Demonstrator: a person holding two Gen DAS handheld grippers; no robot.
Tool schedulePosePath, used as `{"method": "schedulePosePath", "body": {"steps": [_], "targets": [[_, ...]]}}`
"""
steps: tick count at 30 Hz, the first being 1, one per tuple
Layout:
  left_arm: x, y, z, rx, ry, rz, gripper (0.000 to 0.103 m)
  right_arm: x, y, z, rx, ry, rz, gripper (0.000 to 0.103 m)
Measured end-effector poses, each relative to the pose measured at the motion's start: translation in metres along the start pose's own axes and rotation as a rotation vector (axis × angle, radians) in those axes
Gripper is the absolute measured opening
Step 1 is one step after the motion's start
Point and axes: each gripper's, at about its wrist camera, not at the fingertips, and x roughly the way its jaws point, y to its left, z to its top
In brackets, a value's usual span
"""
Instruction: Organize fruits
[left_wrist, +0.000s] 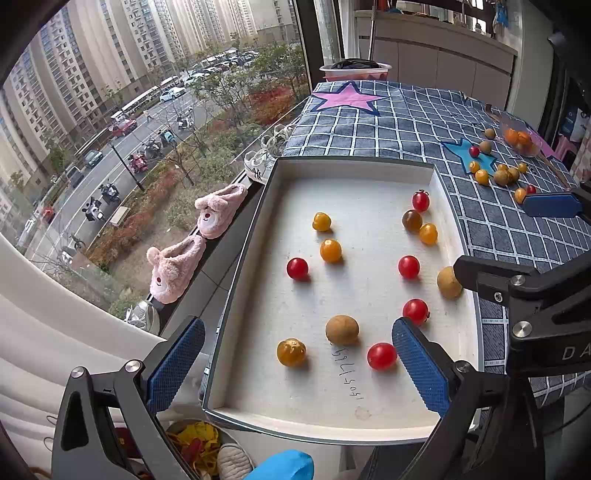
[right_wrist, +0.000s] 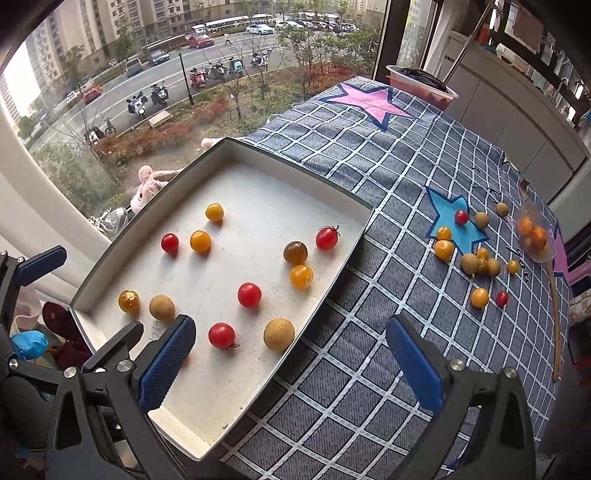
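Blue-padded fingers (left_wrist: 176, 365) of the left gripper (left_wrist: 299, 363) are seen spread wide apart, with nothing held between them, over the near end of a shallow white tray (left_wrist: 354, 168). Twelve small fruits are scattered in the tray: red cherry tomatoes (left_wrist: 381, 356), orange-yellow ones (left_wrist: 330, 250), a darker brownish one (left_wrist: 412, 220) and two tan longans (left_wrist: 342, 329). None of them is touched by either gripper. Handwritten digits (left_wrist: 347, 373) are marked on the tray floor.

The right gripper (right_wrist: 291, 363) is likewise held open and empty, one finger above the tray's near corner and the other above the cloth. More loose fruits (right_wrist: 476, 258) are gathered well apart from the tray, around a blue star patch (right_wrist: 448, 221), and a clear bowl (right_wrist: 535, 236) with orange fruits is set just beyond them.

The tabletop is covered by a blue checked cloth (right_wrist: 369, 369) with a pink star (right_wrist: 369, 99). A pink basin (left_wrist: 356, 72) is placed at the far edge. Pink plush slippers (left_wrist: 221, 210) are lined along the window sill, and a street with parked scooters is visible outside.
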Motion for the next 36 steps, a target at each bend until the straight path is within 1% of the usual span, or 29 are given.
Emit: {"method": "schedulePosePath", "body": {"steps": [16,36], "targets": [[-0.004,-0.011,0.000,0.038,-0.006,0.008,0.102,-0.001,0.001,-0.002,-0.004,-0.001,0.002,0.103],[-0.003,-0.017,-0.002,0.047,0.005,-0.001,0.102,0.001,0.005,-0.007,-0.019,0.004,0.005,0.103]]}}
